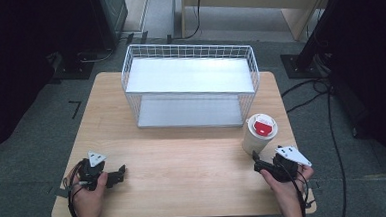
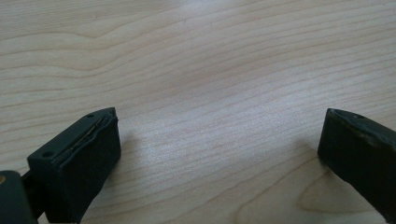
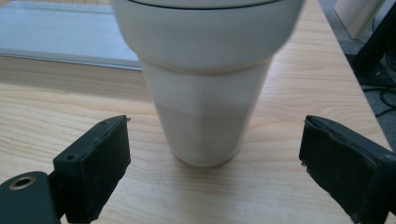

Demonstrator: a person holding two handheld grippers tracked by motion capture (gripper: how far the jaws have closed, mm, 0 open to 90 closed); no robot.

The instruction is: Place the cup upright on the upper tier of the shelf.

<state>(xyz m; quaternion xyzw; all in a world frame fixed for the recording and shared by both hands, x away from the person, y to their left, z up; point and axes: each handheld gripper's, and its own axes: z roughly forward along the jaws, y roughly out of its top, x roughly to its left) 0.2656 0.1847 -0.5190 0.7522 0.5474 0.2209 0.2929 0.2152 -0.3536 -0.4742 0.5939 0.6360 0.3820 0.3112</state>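
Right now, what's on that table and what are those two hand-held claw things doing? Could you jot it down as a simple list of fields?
Surface: wooden table
Rack: white wire shelf rack with two shelves, at the far middle of the table
Cup: white cup with a red-marked lid, upright, near the rack's front right corner
Left gripper: jaws open, over bare wood
Right gripper: jaws open, facing the cup, not touching it
Hands: one on each gripper
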